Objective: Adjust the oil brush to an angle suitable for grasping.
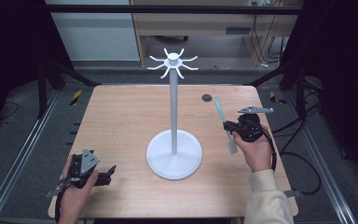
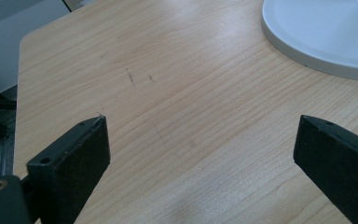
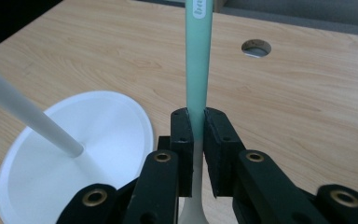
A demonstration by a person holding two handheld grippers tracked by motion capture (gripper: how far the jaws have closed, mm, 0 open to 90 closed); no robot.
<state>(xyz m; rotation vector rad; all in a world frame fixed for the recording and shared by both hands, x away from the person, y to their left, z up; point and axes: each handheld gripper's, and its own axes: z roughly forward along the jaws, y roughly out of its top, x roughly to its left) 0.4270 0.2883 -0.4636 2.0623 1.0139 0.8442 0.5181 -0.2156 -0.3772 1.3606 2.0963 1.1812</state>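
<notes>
Wooden counter [image 1: 121, 116] carries a white hook stand [image 1: 174, 140] at its middle. Right of the stand's base, we see our right tool [image 1: 229, 128] clenched on a mint-green utensil [image 1: 220, 111], held off the counter. Left of the base, our left tool [image 1: 107, 173] rests released, jaws wide apart.

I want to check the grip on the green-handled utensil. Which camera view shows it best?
The right gripper view: the right gripper is clamped on the utensil where green handle meets white end. The high view shows the utensil small, held above the table.
</notes>
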